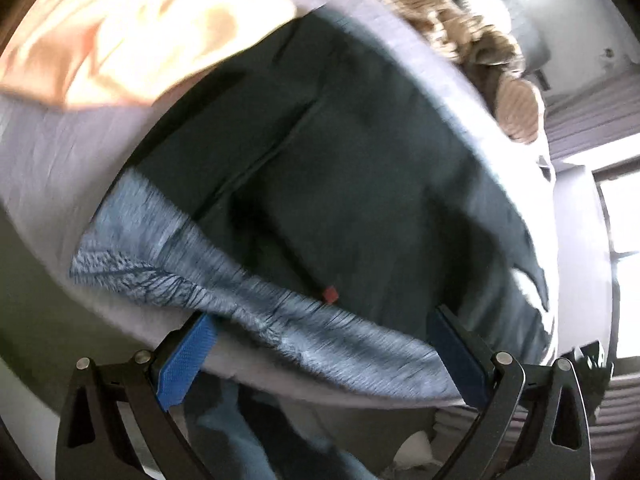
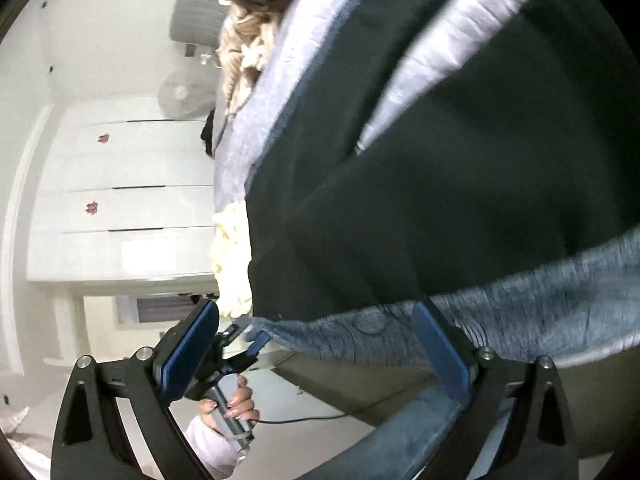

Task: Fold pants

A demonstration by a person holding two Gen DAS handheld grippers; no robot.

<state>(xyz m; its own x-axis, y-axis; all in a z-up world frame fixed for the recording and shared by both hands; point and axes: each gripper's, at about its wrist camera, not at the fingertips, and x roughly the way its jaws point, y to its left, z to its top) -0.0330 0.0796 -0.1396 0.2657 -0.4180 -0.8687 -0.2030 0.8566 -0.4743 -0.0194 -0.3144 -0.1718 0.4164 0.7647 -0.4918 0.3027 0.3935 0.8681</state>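
Note:
Dark green pants [image 1: 360, 160] lie flat on a lilac bed sheet [image 1: 60, 152], with a blue-grey waistband [image 1: 224, 280] at the near edge. My left gripper [image 1: 320, 352] is open, its jaws spread on both sides of the waistband. In the right wrist view the pants [image 2: 460, 200] fill the right side, with the waistband [image 2: 520, 312] along the bottom. My right gripper [image 2: 320, 344] is open at the waistband's corner. The left gripper [image 2: 244, 348] shows there too, at the waistband's end, held by a hand [image 2: 236, 404].
An orange cloth [image 1: 140, 28] lies at the far left of the bed. A brown and cream bundle [image 1: 472, 40] lies at the far edge; it also shows in the right wrist view [image 2: 248, 32]. White wardrobe doors [image 2: 128, 200] and a fan [image 2: 180, 94] stand beyond the bed.

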